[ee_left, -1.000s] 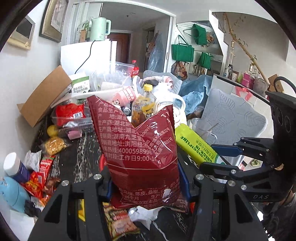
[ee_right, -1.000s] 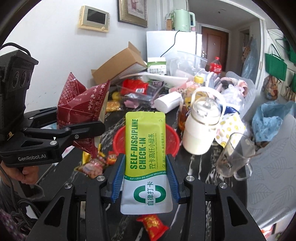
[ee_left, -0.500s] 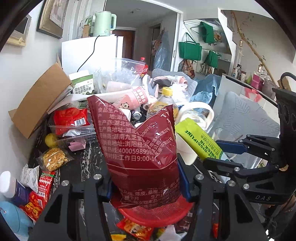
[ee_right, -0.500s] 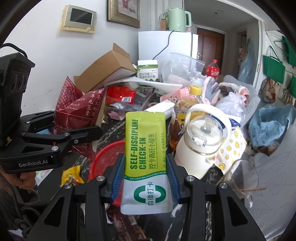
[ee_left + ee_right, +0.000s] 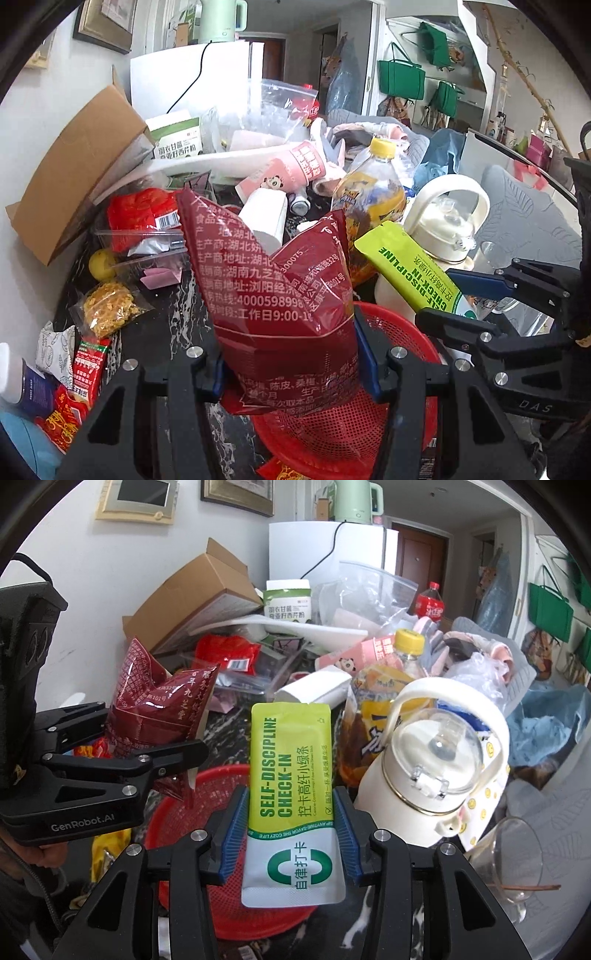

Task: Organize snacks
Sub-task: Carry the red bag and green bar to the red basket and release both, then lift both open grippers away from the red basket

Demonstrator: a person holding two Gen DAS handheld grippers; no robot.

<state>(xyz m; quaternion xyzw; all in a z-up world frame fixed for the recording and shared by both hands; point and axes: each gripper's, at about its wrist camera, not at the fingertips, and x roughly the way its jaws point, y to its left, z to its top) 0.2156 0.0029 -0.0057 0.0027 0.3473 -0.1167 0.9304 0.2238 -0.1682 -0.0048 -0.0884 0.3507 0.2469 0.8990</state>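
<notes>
The left gripper (image 5: 291, 365) is closed on a dark red snack bag (image 5: 280, 295), held over the red mesh basket (image 5: 402, 336). The right gripper (image 5: 290, 834) has its fingers (image 5: 232, 830) against a yellow-green pouch (image 5: 291, 786), the jaws having just been opening slightly; it is above the basket's near side. Neither is yet dropped in. Loose snack packets (image 5: 83, 373) left of the basket on the table (image 5: 159, 332) are still to be gathered.

One basket (image 5: 207, 786) — two held packets (image 5: 291, 775)
</notes>
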